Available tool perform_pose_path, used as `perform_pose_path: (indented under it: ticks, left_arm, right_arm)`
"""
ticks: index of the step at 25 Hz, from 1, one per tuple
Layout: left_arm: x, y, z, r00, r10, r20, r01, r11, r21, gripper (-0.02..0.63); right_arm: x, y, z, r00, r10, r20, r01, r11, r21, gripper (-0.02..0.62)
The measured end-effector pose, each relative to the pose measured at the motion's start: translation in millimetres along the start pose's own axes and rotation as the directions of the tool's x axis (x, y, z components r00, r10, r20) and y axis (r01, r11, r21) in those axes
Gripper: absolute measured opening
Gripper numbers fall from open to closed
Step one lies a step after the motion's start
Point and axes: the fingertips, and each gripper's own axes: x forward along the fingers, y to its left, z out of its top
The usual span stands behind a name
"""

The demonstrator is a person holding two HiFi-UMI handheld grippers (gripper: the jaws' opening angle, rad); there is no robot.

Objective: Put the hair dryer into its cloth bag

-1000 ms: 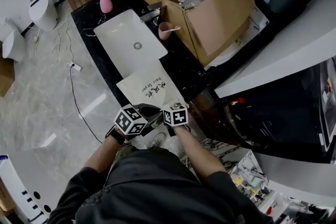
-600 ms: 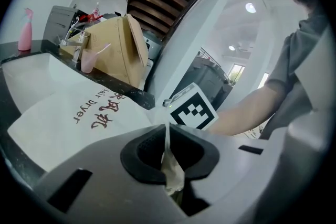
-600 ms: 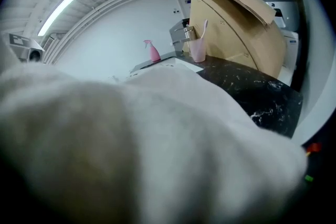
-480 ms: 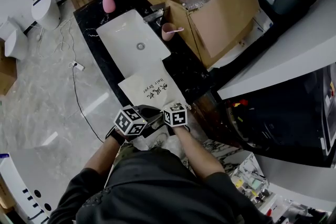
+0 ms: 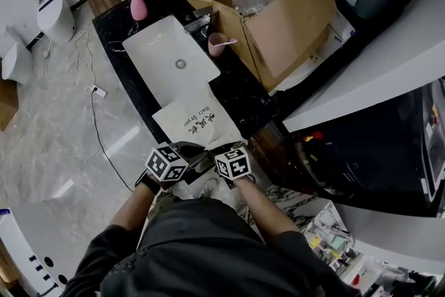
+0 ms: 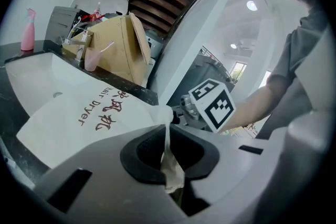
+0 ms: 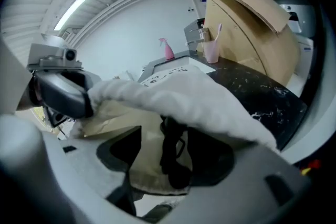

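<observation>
The cream cloth bag with dark red "Hair Dryer" lettering [image 5: 198, 123] lies flat on the black marble bench [image 5: 243, 90]. Its closed end lies just beside the white rectangular sink [image 5: 170, 52], and its mouth faces the person.

A dark object [image 5: 189, 148] sits at the mouth, between the two grippers. The head view does not show whether it is the hair dryer, or how far it is inside the bag.

The left hand-held gripper [image 6: 168, 136] is clenched on a thin fold of the bag's rim. The fold runs up between the closed jaws to the mouth of the bag.

The right hand-held gripper [image 7: 168, 149] is released, and its jaws have just been opening. The raised rim of the bag drapes across in front of them. Cream cloth and a black cord-like item [image 7: 170, 157] lie in the gap, but the pads do not press on them.

Beyond the sink:
- A pink cup [image 5: 219, 44] stands on the bench with a thin stick-shaped item leaning in it.
- An open brown cardboard box [image 5: 292, 17] stands beside the cup. Its contents cannot be made out.
- A pink spray bottle [image 5: 137, 3] stands at the far corner of the bench.
</observation>
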Motion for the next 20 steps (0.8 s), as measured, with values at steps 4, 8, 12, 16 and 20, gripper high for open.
perform_pose_path:
  ticks: [4,8,12,16,20]
  left_arm:
    - [4,-2,-11,0.999,0.014,-0.051,-0.011,0.998,0.055,0.026]
    - [17,-5,-37,0.984,0.033,-0.176,-0.004,0.987,0.161,0.059]
    - [33,-7,-66,0.958,0.030,-0.287,0.031,0.978,0.205,0.120]
    - [38,-1,-76,0.953,0.036,-0.302,0.021,0.983,0.182,0.146]
    - [34,2,-70,0.965,0.045,-0.260,-0.002,0.986,0.164,0.150]
  right_arm:
    - [-27,2,-18,1.000,0.011,-0.023,-0.012,0.998,-0.060,0.261]
    - [-52,-12,-33,0.999,-0.013,-0.045,0.010,0.998,-0.062,0.261]
    - [-69,-24,-47,0.997,-0.033,-0.069,0.029,0.998,-0.050,0.261]
    - [-82,-31,-48,0.997,-0.059,-0.059,0.057,0.998,-0.034,0.261]
    - [-86,-35,-37,0.997,-0.070,-0.022,0.069,0.997,-0.028,0.261]
